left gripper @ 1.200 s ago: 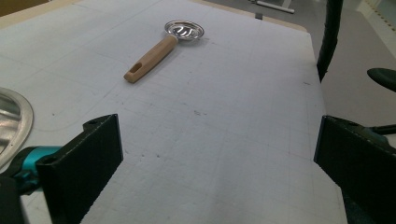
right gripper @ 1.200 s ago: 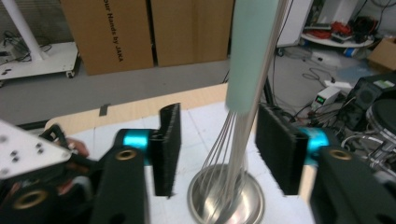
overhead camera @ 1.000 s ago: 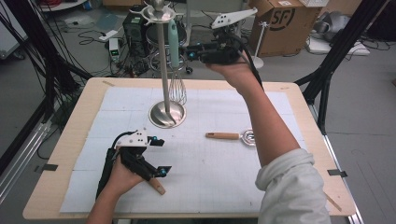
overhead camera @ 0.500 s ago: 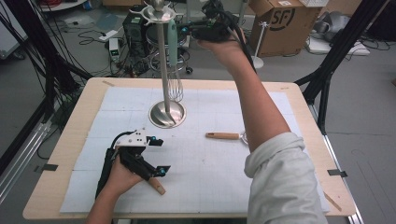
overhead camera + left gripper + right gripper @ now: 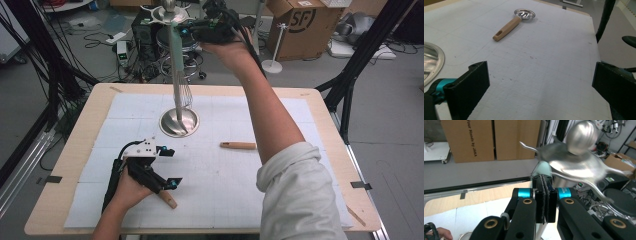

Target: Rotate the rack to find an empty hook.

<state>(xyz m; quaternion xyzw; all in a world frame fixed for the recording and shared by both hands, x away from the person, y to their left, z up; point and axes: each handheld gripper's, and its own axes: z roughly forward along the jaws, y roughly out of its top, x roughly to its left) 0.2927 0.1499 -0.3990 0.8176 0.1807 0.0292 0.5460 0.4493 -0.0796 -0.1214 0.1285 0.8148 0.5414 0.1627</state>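
Note:
A steel stand point(image 5: 178, 122) rises from a round base on the white mat, and its hooked top point(image 5: 576, 162) is blurred close ahead of my right gripper. A whisk with a pale green handle point(image 5: 176, 50) hangs beside the pole. My right gripper point(image 5: 192, 29) is raised beside the stand's top, just right of the whisk handle. Its pads point(image 5: 545, 200) are pressed together with nothing visible between them. My left gripper point(image 5: 171, 167) rests low at the mat's near left, open point(image 5: 541, 90) and empty. A wooden-handled skimmer point(image 5: 506, 28) lies beyond it.
A short wooden handle point(image 5: 168, 200) pokes out from under the left hand. The right forearm hides the skimmer's head, leaving its handle point(image 5: 238, 145) in sight. Boxes point(image 5: 295, 20), cables and black frame legs point(image 5: 350, 75) surround the table.
The right gripper has risen and moved left, from beside the whisk handle to the stand's top. The left gripper and the whisk have stayed still.

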